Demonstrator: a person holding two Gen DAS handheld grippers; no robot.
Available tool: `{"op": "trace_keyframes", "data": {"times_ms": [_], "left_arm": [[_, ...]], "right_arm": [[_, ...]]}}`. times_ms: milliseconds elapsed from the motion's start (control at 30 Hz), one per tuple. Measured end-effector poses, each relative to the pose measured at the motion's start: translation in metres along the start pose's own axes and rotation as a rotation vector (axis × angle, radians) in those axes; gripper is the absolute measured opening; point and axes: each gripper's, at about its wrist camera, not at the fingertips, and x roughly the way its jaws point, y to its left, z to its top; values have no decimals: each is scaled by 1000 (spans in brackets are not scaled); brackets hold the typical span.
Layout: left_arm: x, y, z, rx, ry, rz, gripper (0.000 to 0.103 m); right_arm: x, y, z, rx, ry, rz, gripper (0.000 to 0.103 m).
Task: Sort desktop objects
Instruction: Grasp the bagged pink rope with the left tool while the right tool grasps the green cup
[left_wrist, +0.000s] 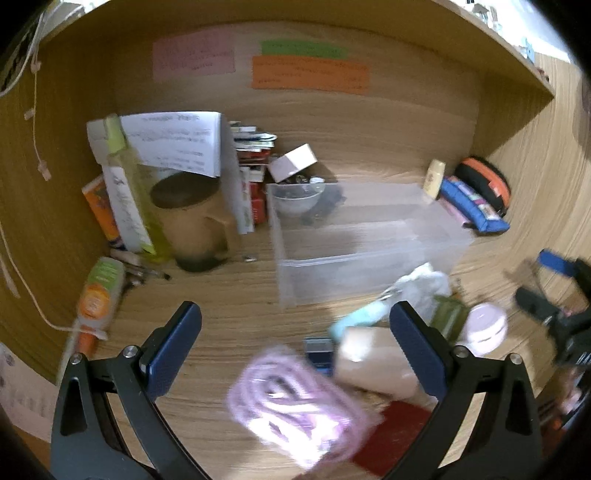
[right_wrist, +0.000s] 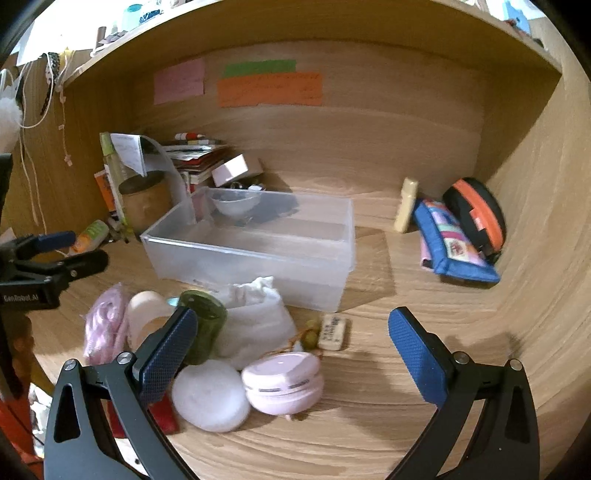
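Sitting empty on desk (right_wrist: 369, 406): clear bin (right_wrist: 251, 254)

left tool (left_wrist: 295, 328): black frame | blue textured pads | silver screws | right tool (right_wrist: 291, 334): same

A home study nook: a wooden worktop (right_wrist: 369, 424) under a shelf, coloured paper notes (right_wrist: 269, 88) stuck on the back panel, stacked books (right_wrist: 195, 155), a pencil case (right_wrist: 454, 243).
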Motion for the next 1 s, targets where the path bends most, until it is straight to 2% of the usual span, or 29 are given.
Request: {"op": "trace_keyframes", "data": {"times_ms": [100,200,333,633,767,967,1000], "left_arm": [[2,12,-4,21,24,21,103],[6,20,-12,18,72,-7,103],[10,24,-29,10,127,-27,103],[19,19,-58,-19,222,-93,103],[28,22,-57,-103,264,-147,103],[27,16,-65,-30,246,-99,103],[23,20,-66,-17,241,-69,103]], "right_arm": [[-2,-10,1,-3,-3,-10,103],[3,-21,1,19,34,21,103],[13,-27,-5,60,101,163,102],[31,5,-6,31,146,296,101],[48,18,-6,15,188,316,95],[61,29,-6,4,224,333,92],[62,30,-5,-2,223,332,91]]}}
